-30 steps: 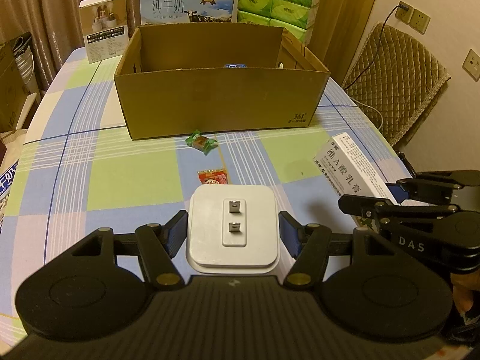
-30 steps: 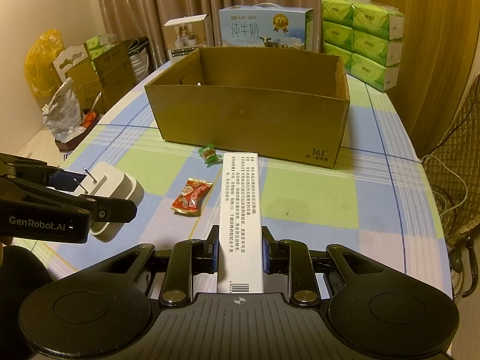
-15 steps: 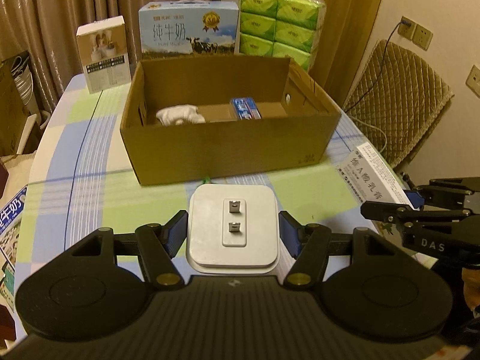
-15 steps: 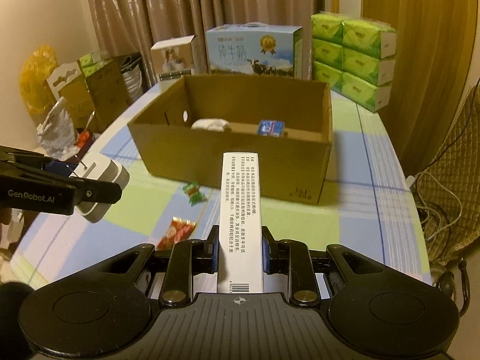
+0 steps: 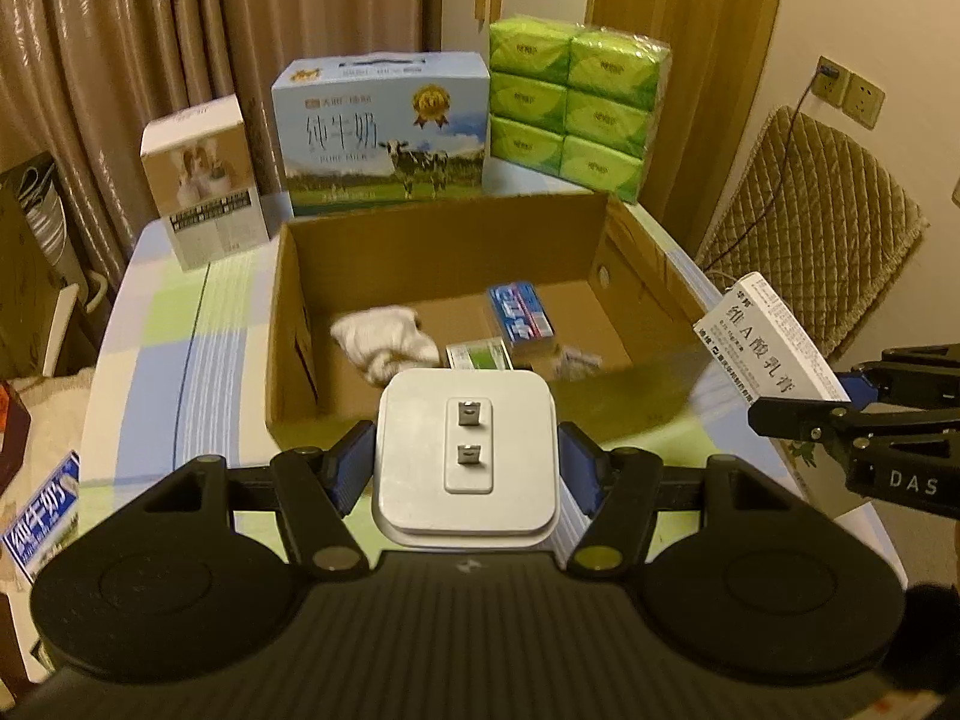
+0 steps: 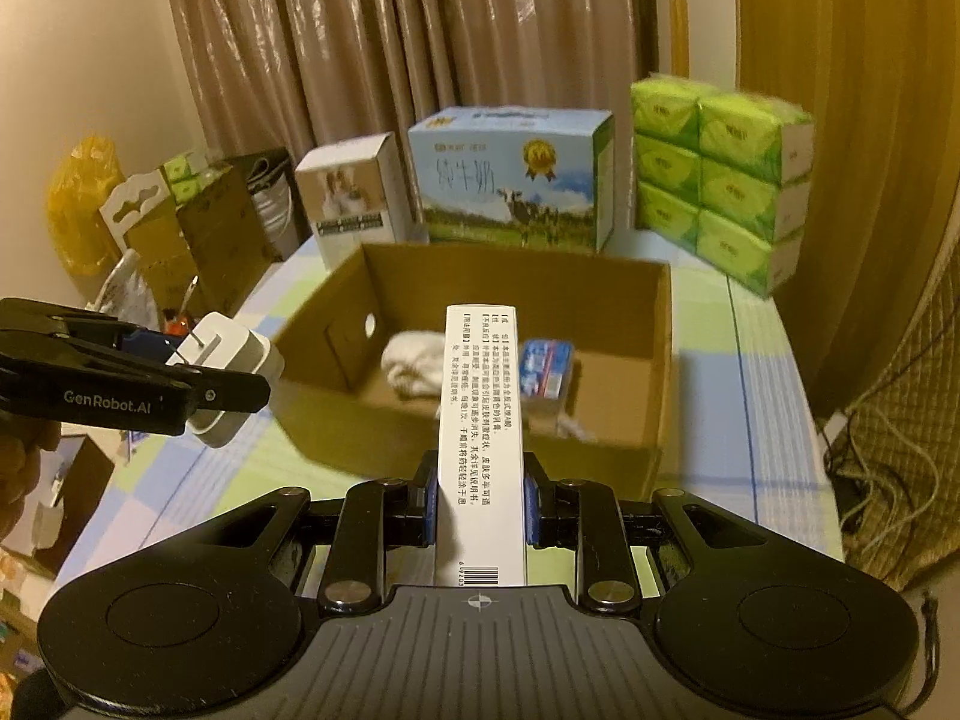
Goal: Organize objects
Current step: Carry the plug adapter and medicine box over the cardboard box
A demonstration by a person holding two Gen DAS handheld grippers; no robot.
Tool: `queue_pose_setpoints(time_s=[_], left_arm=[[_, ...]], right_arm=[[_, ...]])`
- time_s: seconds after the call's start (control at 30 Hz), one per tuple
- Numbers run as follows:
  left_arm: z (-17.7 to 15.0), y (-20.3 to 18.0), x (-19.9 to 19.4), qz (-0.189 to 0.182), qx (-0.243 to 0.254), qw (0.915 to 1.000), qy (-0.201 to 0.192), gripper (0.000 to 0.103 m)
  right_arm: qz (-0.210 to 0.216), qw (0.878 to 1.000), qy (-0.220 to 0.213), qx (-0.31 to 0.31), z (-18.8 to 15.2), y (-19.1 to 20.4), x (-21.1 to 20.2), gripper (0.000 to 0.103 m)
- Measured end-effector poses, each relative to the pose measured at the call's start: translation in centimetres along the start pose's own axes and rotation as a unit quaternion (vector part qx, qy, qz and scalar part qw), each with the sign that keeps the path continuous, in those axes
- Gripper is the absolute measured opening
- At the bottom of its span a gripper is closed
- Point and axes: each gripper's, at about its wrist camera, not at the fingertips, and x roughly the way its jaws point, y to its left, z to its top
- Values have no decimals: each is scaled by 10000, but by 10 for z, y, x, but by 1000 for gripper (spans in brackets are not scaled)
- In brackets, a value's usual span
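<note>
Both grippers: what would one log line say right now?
left gripper: holds white charger | right gripper: holds white carton | cardboard box: ahead

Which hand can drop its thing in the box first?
Probably left. The left gripper holds the charger right at the box front wall; the right gripper's carton looks slightly farther back.

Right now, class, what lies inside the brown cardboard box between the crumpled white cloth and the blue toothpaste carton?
Left wrist view: bare cardboard floor between cloth and carton in the box.

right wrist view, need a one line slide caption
Right gripper holds a slim white carton before the open cardboard box; left gripper carries a white charger.
</note>
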Motion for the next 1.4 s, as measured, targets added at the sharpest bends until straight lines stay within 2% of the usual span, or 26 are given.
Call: queue_pose_setpoints(time_s=[0.27,0.43,1.03,1.4], left_arm=[[36,13,20,114,21,9999,-2,60],[49,18,34,118,38,9999,63,60],[61,30,89,89,20,9992,377,60],[62,40,127,70,-190,9987,469,60]], right_arm=[[21,10000,-54,-14,46,-9,20,23],[-48,10000,-3,-17,61,-16,37,23],[-119,9993,318,123,74,-44,93,23],[-144,9988,415,218,71,-53,118,23]])
